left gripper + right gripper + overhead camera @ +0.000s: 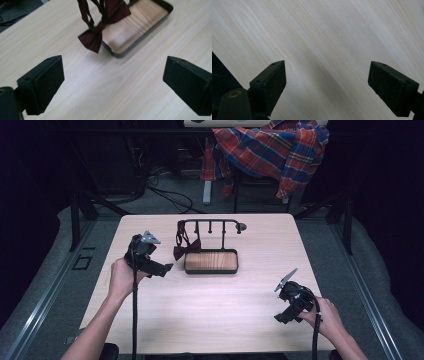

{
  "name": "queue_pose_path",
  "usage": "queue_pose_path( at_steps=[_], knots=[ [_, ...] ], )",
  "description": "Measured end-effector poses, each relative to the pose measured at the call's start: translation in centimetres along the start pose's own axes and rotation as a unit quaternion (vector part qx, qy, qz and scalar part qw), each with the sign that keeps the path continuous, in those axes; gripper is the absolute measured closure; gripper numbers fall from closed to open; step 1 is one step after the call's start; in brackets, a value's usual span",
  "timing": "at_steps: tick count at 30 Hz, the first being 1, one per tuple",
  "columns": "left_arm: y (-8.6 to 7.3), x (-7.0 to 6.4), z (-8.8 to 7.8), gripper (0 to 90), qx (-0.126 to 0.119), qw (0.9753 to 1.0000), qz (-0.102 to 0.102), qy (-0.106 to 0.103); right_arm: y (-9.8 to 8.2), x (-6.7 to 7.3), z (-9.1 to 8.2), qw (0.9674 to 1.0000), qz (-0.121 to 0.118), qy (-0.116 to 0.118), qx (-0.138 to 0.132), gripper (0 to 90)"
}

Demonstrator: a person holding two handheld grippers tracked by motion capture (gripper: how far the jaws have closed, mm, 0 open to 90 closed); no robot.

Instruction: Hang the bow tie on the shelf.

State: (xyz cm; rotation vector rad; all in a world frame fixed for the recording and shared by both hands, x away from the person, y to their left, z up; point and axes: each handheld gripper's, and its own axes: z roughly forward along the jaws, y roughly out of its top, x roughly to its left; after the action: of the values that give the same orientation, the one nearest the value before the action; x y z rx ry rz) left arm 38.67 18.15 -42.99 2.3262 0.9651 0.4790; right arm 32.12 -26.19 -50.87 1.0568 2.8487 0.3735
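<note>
**Both grippers held open over the worktop, bow tie hanging on the stand**

The left gripper (162, 268) is held in the left hand (121, 276) above the left part of the worktop (210, 310). Its jaws are seen spread wide apart in the left gripper view, with nothing between them but bare wood. It is pointed toward the bow tie (100, 27), which is near but not touched. A grey three-cornered plate (149, 238) is carried on top of the left gripper, and a black cable (134, 320) is trailed from it toward the near edge.

The right gripper (286, 316) is held in the right hand (325, 317) over the near right corner of the worktop, well apart from the left one. Its jaws are likewise spread wide, and only pale wood grain is seen between them in the right gripper view.

The dark red bow tie (186, 250) is hung by its strap from the left end of a black stand (210, 223), at the far middle of the worktop. The bow is seen to dangle at the left edge of the stand's tray (211, 261), partly over the rim. The tray has a black rim and a wooden floor, and nothing is seen lying in it.

Beyond the worktop, a red and blue checked shirt (272, 145) is draped over a chair, and cables are spread on the floor (165, 200).
</note>
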Motion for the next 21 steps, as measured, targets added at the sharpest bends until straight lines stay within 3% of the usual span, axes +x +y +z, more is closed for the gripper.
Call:
queue_pose_path(
  at_steps=[5,11,18,19,20,21],
  knots=[
    [-1.4,-1.0,0.1,0.4,0.037,0.9990,0.024,0.008,0.1,-0.1,-0.2,0.9998,-0.010,-0.009,0.013,14.6],
    [-3.1,-1.3,0.1,0.4,0.066,0.9974,0.030,0.005,0.1,0.0,-0.1,0.9999,-0.009,-0.008,0.012,14.6],
    [-5.2,-2.1,1.1,0.1,0.122,0.9914,0.047,-0.010,0.1,0.0,0.0,0.9999,-0.006,-0.003,0.010,14.6],
    [-5.2,-2.1,1.1,0.2,0.122,0.9914,0.047,-0.010,0.1,0.0,0.0,0.9999,-0.006,-0.003,0.010,14.6],
    [-5.7,-2.3,1.3,0.2,0.137,0.9892,0.050,-0.017,0.1,0.0,0.0,0.9999,-0.005,-0.003,0.010,14.6],
    [-5.9,-2.4,1.5,0.2,0.140,0.9887,0.049,-0.020,0.1,0.0,0.1,0.9999,-0.007,-0.006,0.012,14.6]
  ],
)
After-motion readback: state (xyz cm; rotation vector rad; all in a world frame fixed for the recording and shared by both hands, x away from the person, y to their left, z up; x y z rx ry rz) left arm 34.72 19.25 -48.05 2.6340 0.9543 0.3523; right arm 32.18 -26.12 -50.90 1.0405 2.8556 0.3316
